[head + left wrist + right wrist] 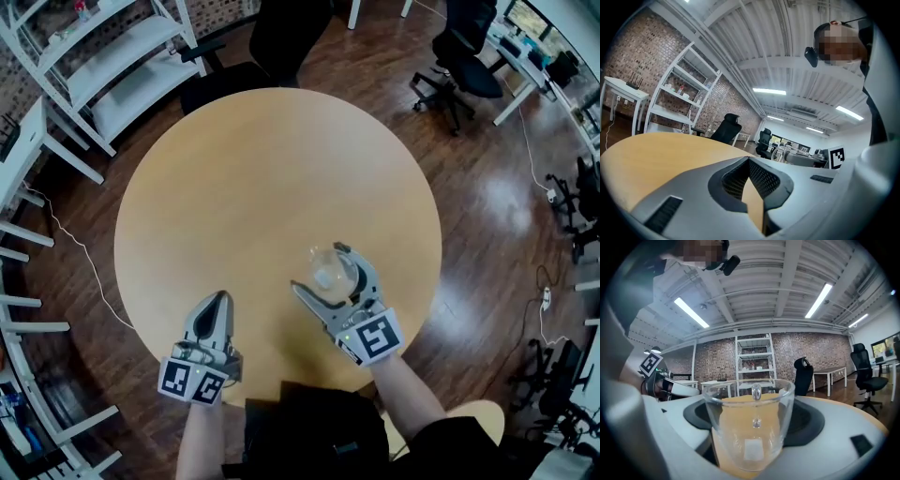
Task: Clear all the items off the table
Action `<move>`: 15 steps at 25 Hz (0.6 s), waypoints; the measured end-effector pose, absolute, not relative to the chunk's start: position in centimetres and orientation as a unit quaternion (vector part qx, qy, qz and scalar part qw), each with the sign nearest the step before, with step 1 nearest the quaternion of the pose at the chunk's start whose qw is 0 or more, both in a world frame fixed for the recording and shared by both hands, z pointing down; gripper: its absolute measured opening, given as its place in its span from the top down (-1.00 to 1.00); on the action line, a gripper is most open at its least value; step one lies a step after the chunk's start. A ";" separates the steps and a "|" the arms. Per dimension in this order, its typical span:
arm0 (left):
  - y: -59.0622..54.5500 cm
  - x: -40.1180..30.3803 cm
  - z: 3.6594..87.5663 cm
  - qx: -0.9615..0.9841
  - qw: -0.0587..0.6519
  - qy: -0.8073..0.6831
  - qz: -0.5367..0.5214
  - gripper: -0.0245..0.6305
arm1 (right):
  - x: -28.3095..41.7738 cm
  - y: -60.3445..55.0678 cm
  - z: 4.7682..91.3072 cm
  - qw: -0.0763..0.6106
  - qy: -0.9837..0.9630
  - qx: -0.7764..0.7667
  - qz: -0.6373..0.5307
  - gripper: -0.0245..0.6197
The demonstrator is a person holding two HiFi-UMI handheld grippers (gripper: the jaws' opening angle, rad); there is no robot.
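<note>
The right gripper point(320, 268) pinches a clear glass cup point(331, 274) between its grey jaws, pads pressed against the cup's sides, over the near part of the round wooden table point(253, 178). Whether the cup's base touches the tabletop is hard to judge from above. Just beside it, the left gripper point(221, 300) points across the table's near edge, jaws pressed together, tips meeting. White shelving point(112, 66) and a black office chair point(464, 66) stand beyond the table.
</note>
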State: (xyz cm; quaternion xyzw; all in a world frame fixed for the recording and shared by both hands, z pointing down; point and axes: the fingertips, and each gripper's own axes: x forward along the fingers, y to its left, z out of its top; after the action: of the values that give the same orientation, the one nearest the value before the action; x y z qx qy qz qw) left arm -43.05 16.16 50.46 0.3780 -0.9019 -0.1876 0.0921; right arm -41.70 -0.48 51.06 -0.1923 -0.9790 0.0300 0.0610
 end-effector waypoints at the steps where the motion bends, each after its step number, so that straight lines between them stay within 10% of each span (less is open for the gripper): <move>1: 16.8 -42.8 49.8 0.383 0.087 -0.901 -0.187 0.95 | -41.2 0.0 50.1 0.054 -0.981 -0.185 0.032 -0.36; 15: 12.5 -38.8 42.5 0.513 0.028 -0.841 -0.170 0.95 | -31.5 -1.2 41.7 -0.020 -0.997 -0.073 0.014 -0.36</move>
State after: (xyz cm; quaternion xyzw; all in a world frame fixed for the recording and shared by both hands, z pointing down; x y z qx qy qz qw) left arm -38.80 12.51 42.48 0.5128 -0.8410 -0.1703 0.0277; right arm -31.52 -1.24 41.68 -0.0728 -0.9970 0.0137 -0.0204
